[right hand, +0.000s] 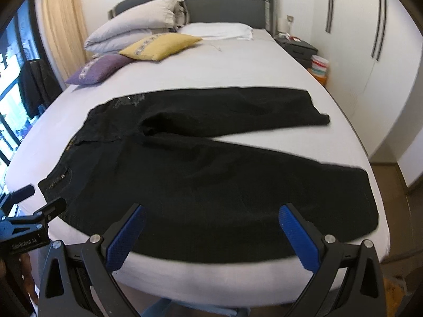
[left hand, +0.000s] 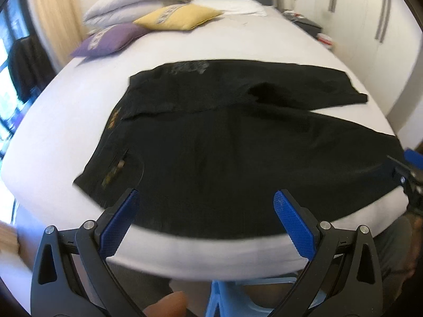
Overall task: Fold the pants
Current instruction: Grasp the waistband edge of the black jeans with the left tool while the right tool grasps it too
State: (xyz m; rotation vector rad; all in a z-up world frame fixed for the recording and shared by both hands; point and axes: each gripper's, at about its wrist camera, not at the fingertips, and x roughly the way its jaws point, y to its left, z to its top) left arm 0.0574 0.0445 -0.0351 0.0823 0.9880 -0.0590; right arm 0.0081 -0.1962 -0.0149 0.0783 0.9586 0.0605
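Note:
Black pants [left hand: 238, 145] lie spread flat across the foot of the white bed [left hand: 211, 39], waistband to the left and both legs running right. The far leg [right hand: 251, 111] and the near leg [right hand: 264, 190] splay apart toward their hems. My left gripper [left hand: 207, 195] hovers open over the near edge of the pants by the waist side, nothing between its blue pads [left hand: 119, 224]. My right gripper [right hand: 212, 208] is open too, above the near leg's front edge. Each gripper shows at the other view's edge: the right gripper [left hand: 404, 166] and the left gripper [right hand: 45, 196].
A yellow cushion [right hand: 158, 46], a purple cushion [right hand: 97, 68] and stacked grey pillows [right hand: 137, 23] sit by the grey headboard [right hand: 224, 2]. A nightstand [right hand: 298, 47] and white wardrobe doors [right hand: 357, 39] stand right; a curtain and window are left. A finger [left hand: 166, 303] shows below.

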